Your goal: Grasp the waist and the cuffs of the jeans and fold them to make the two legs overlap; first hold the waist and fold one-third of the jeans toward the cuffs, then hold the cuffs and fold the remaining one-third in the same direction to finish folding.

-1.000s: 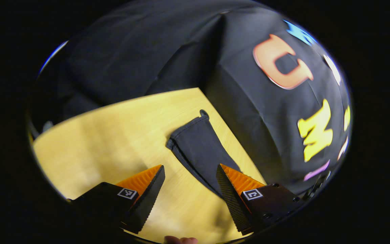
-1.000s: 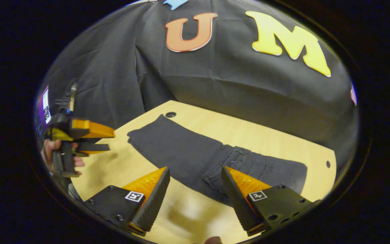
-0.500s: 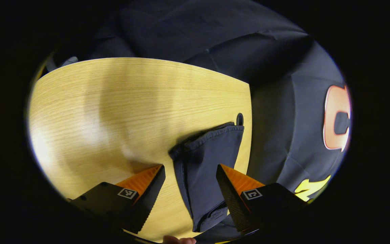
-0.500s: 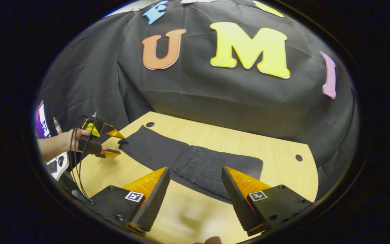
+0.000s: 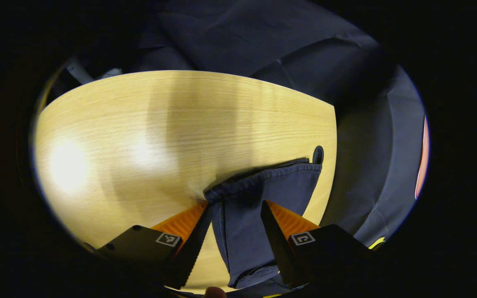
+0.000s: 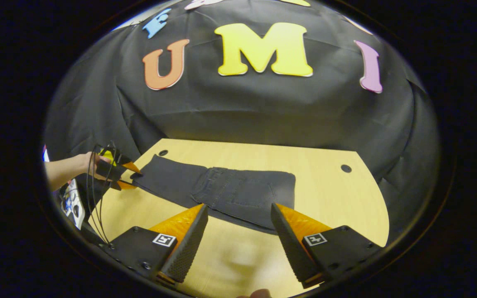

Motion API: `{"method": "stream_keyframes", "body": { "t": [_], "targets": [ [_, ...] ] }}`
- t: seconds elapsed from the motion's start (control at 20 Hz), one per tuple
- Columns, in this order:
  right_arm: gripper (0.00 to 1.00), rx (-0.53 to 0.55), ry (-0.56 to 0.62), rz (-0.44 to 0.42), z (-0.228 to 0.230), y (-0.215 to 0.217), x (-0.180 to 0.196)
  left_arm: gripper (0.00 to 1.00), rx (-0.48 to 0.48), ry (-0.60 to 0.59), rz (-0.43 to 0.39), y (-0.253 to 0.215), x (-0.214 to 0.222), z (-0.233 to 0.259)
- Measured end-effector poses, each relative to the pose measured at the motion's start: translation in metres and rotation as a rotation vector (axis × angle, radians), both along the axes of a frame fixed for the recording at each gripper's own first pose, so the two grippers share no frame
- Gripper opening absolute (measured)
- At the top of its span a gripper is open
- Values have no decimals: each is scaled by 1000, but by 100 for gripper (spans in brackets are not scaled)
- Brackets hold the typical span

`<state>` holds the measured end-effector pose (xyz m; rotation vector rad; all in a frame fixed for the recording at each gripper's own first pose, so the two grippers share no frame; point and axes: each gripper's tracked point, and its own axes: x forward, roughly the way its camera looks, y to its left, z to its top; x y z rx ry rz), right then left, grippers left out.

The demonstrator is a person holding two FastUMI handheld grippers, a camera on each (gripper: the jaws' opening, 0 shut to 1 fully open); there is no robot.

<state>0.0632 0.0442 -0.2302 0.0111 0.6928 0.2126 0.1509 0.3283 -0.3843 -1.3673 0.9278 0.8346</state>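
In the left gripper view, my left gripper (image 5: 235, 227) sits low over the dark blue denim jeans (image 5: 259, 207). Its two fingers (image 5: 189, 244) stand apart, one on each side of the leg end. The cloth lies in the gap between them. I cannot tell if either finger touches it. The hemmed cuffs (image 5: 263, 176) lie just past the fingertips, a bit bunched up at the near corner. Just beyond the far corner of the cuffs is a small round hole (image 5: 318, 154) in the pale yellow wooden bench (image 5: 139, 136). Past the bench edge hangs the black cloth wall (image 5: 263, 37).

In the right gripper view, my right gripper (image 6: 238, 227) hangs above bare bench, with its fingers (image 6: 186, 244) wide apart and nothing between them. Just beyond them the jeans (image 6: 222, 192) lie flat along the bench (image 6: 329, 198). The waist end is folded over onto the legs. The leg end reaches out to the left side. There I see the left gripper (image 6: 124, 178) at the cuffs, with a hand (image 6: 91, 163) holding it. Two small holes (image 6: 345, 168) sit near the far edge of the bench.
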Motion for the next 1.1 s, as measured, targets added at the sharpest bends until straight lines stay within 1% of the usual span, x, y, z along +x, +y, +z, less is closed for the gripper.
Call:
{"method": "stream_keyframes", "body": {
  "t": [0.1,0.15,0.2,0.25,0.3,0.35,0.4,0.5,0.6,0.65,0.7,0.75,0.8,0.85,1.0,1.1],
  "targets": [
    [96,14,16,-38,-2,-13,-5,74,1,19,29,1,-4,-5],
    [96,20,26,-49,-3,-17,-7,65,14,35,40,1,-4,-7],
    [96,21,33,-58,-5,-21,-9,58,22,46,44,0,-5,-10],
    [96,19,36,-63,-5,-24,-10,46,33,52,44,0,-5,-10],
    [96,17,36,-67,-4,-29,-12,43,40,49,47,-1,-7,-11],
    [96,18,35,-71,-3,-31,-13,35,48,48,53,-2,-7,-9],
    [96,20,35,-74,-2,-31,-14,32,56,44,55,-1,-7,-10],
    [96,20,32,-74,-1,-32,-15,23,64,-5,67,0,-1,-7],
    [96,12,29,-74,-1,-36,-19,11,80,-58,53,-2,3,-6],
    [94,8,29,-77,0,-39,-20,6,86,-84,56,-1,5,-5],
    [96,7,28,-81,1,-42,-22,5,87,-119,63,-1,9,-1],
    [96,4,27,-84,3,-46,-24,4,82,-158,69,-3,16,3],
    [98,0,26,-86,3,-49,-27,4,81,-194,56,-5,23,10],
    [96,-5,27,-88,3,-51,-27,4,92,-224,34,-6,27,18],
    [96,-7,8,-89,9,-52,-30,3,152,-309,-81,-19,48,50],
    [96,-7,-3,-78,13,-49,-33,4,212,-370,-180,-32,64,76]
  ]
}}
